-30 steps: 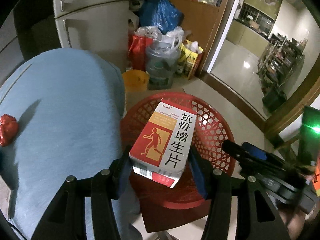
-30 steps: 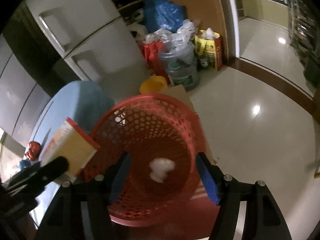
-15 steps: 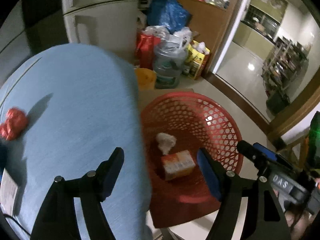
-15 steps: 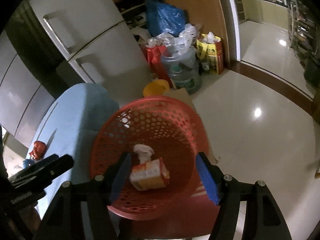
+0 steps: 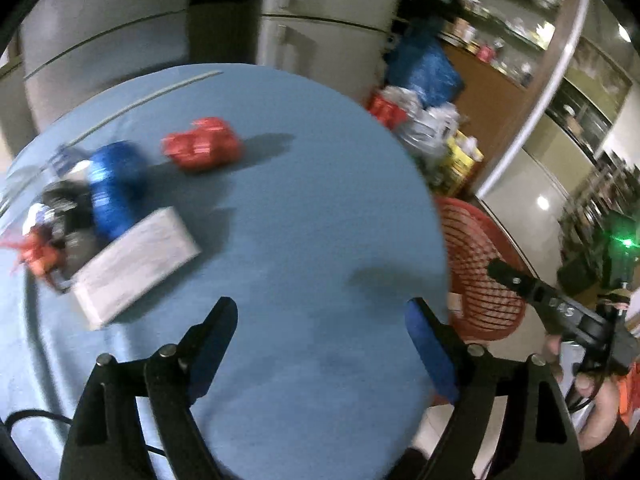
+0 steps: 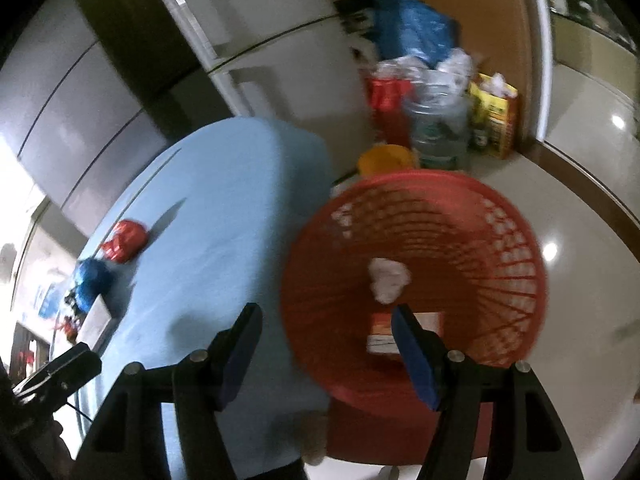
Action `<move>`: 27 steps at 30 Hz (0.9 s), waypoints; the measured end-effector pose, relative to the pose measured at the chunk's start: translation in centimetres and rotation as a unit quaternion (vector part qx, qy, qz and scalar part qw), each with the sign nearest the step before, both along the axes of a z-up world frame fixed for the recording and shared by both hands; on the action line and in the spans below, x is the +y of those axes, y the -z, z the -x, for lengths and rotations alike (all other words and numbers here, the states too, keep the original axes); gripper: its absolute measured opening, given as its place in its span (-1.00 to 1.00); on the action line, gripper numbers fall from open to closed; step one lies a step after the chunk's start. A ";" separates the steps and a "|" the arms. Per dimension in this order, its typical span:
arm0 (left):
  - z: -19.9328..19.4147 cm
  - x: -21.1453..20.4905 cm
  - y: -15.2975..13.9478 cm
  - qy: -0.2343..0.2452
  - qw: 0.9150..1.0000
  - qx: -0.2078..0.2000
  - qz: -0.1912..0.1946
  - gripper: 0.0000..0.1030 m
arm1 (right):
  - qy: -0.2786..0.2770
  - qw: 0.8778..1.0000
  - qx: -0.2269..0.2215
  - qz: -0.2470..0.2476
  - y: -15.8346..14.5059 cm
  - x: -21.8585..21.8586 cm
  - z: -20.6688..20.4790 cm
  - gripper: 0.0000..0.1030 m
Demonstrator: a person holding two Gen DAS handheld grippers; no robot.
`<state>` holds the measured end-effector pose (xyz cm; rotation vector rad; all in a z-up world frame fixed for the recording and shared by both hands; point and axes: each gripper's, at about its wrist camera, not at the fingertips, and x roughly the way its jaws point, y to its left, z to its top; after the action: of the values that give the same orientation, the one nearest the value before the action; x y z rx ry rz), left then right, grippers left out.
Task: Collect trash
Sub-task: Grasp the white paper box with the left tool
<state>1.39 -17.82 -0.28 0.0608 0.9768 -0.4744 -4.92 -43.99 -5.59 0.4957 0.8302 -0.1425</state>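
Swinging back over the desk point(image 5: 304, 240) for more trash, now that the carton has gone into the basket.

The left gripper point(image 5: 320, 344), a second ago clamped on the printed carton point(image 6: 404, 330), shows jaws opening with nothing between them; the carton lies in the perforated red plastic basket point(image 6: 472, 216) beside a crumpled white tissue point(image 6: 388, 280). The right gripper point(image 6: 324, 350) hangs part-open and empty above the basket's near rim. On the blue cloth, well away from the basket, wait a crinkled red wrapper point(image 5: 202, 148), a blue ball point(image 5: 114, 190) and a flat grey box point(image 5: 136, 260).
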 end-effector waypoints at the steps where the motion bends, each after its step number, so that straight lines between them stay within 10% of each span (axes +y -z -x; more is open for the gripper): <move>1: -0.2 1.4 0.0 -0.004 1.000 -0.007 -0.009 0.67 | -0.010 1.000 -0.001 0.003 -0.3 1.0 -0.3 0.37; 10: -4.2 7.0 1.6 0.066 0.987 -0.049 -0.139 0.67 | -0.054 0.998 -0.008 0.020 -1.6 5.9 -0.6 0.37; 18: -7.8 8.2 4.3 0.092 0.983 -0.008 -0.159 0.67 | -0.062 0.998 -0.004 0.031 -2.1 6.4 -0.6 0.37; 20: -8.3 8.4 4.4 0.078 0.985 -0.002 -0.152 0.28 | -0.062 0.998 -0.003 0.033 -2.1 6.5 -0.7 0.37; 27: -6.9 9.2 4.6 0.033 0.990 0.012 -0.135 0.05 | -0.085 0.996 -0.007 0.038 -2.5 7.8 -2.1 0.37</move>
<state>8.25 -8.57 -4.90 0.3324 1.0604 -0.4026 -2.85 -36.15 -3.07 0.3533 0.8457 -0.0141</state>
